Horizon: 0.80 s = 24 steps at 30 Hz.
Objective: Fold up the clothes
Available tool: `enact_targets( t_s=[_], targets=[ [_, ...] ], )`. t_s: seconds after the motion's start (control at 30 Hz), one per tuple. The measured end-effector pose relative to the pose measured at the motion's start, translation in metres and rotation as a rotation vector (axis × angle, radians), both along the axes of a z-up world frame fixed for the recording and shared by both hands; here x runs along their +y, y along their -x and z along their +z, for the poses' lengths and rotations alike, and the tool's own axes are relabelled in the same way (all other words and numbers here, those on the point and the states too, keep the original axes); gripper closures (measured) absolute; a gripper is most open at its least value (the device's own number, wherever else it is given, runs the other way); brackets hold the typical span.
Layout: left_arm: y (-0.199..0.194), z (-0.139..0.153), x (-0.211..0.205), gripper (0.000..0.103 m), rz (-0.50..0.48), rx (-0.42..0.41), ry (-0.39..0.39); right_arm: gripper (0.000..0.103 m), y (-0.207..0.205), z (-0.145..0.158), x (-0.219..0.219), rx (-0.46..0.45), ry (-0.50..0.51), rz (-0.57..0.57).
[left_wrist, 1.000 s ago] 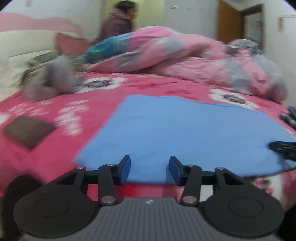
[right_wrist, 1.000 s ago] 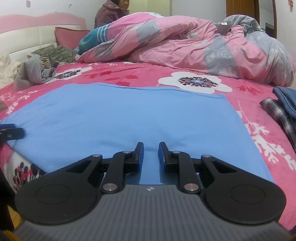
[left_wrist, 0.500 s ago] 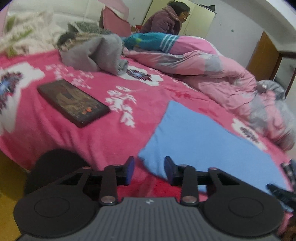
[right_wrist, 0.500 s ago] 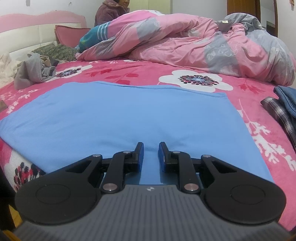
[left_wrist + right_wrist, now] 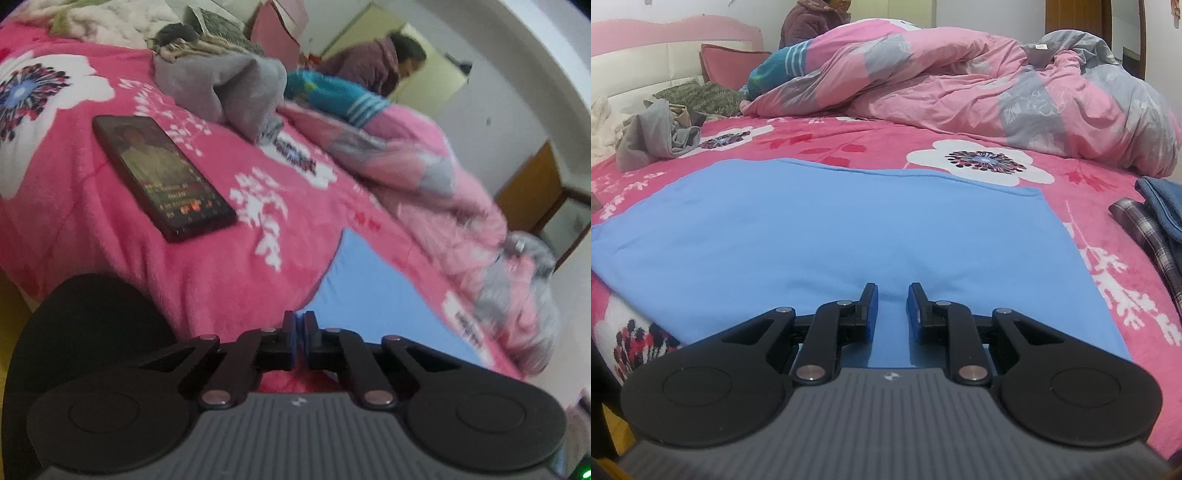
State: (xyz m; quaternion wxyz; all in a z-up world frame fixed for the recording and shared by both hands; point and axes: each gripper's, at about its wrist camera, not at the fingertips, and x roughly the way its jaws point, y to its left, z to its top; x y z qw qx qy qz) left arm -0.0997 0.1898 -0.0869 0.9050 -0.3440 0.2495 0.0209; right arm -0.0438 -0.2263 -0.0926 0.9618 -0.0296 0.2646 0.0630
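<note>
Left claw [image 5: 299, 328] is clenched, pads pressed together right at the near-left corner of the blue cloth [image 5: 369, 295]. The pads are blue too, so you can't confirm from that view that the hem is actually nipped between them. It looks likely, not certain.

Right claw [image 5: 889, 306] is released: jaws stand a little apart, with a clear gap. It sits low over the near edge of the cloth, right of the middle. Fabric shows through the gap with a slight pucker, but the pads aren't pressing on it.

Progress, my read:
- The cloth lies spread flat, single layer, on the pink bedspread [image 5: 1108, 177], with the far hem straight and no fold line anywhere.
- So no fold is made; you're at the corner-grab stage.
- Left to do: get the right claw onto its side of the near edge, carry that edge over to the far hem, then the later folds.
- The grey garment [image 5: 229, 88] and the plaid and denim pile [image 5: 1145, 229] lie unfolded, well apart from the cloth.

The phone [image 5: 159, 173] lies on the bedspread beyond the left claw, clear of the cloth.
</note>
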Motion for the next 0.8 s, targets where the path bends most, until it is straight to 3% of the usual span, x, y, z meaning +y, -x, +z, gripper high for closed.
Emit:
enact_targets(
  t_s=[0.23,0.5,0.8],
  targets=[
    [-0.003,-0.018,0.015,0.099,0.015,0.067,0.085,0.086,-0.001,0.000,-0.001,-0.001,0.002,0.002],
    [-0.007,-0.015,0.005,0.097,-0.004,0.084,-0.028,0.086,0.000,-0.001,-0.002,-0.006,-0.003,0.003],
    [0.008,0.006,0.004,0.073,0.003,0.056,-0.135,0.086,0.001,-0.002,-0.005,-0.014,-0.022,0.007]
  ],
)
